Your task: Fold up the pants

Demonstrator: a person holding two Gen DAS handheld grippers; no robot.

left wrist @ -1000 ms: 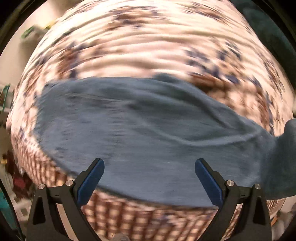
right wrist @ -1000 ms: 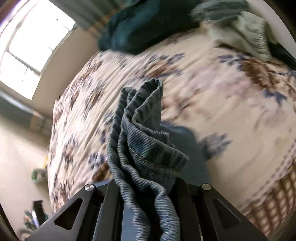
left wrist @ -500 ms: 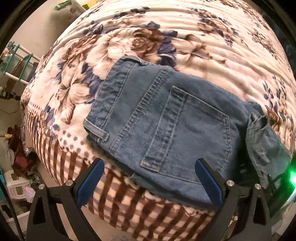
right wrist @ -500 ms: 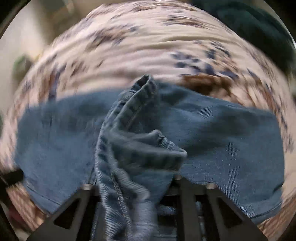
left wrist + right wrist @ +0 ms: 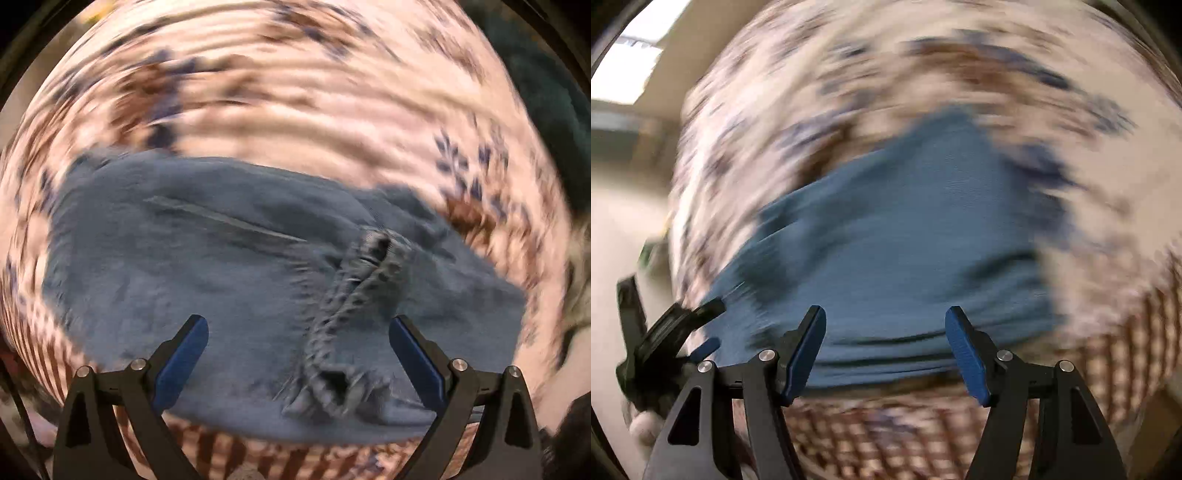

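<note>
Right gripper [image 5: 885, 347]: jaws apart, just been opening, nothing between the blue pads; jeans [image 5: 897, 240] below and ahead, not gripped. Left gripper [image 5: 298, 365]: jaws wide, empty, pointing down over the denim. Jeans lying as a folded blue slab on the bedspread [image 5: 295, 92], close to its checked border [image 5: 960, 435] at the bed edge. Bunched hem [image 5: 354, 306] lying loose on top of the slab, between the left pads in view but untouched. Both views motion-blurred. Left gripper [image 5: 661, 343] also seen at lower left of right view. Dark cloth [image 5: 546, 92] far right on the bed.
</note>
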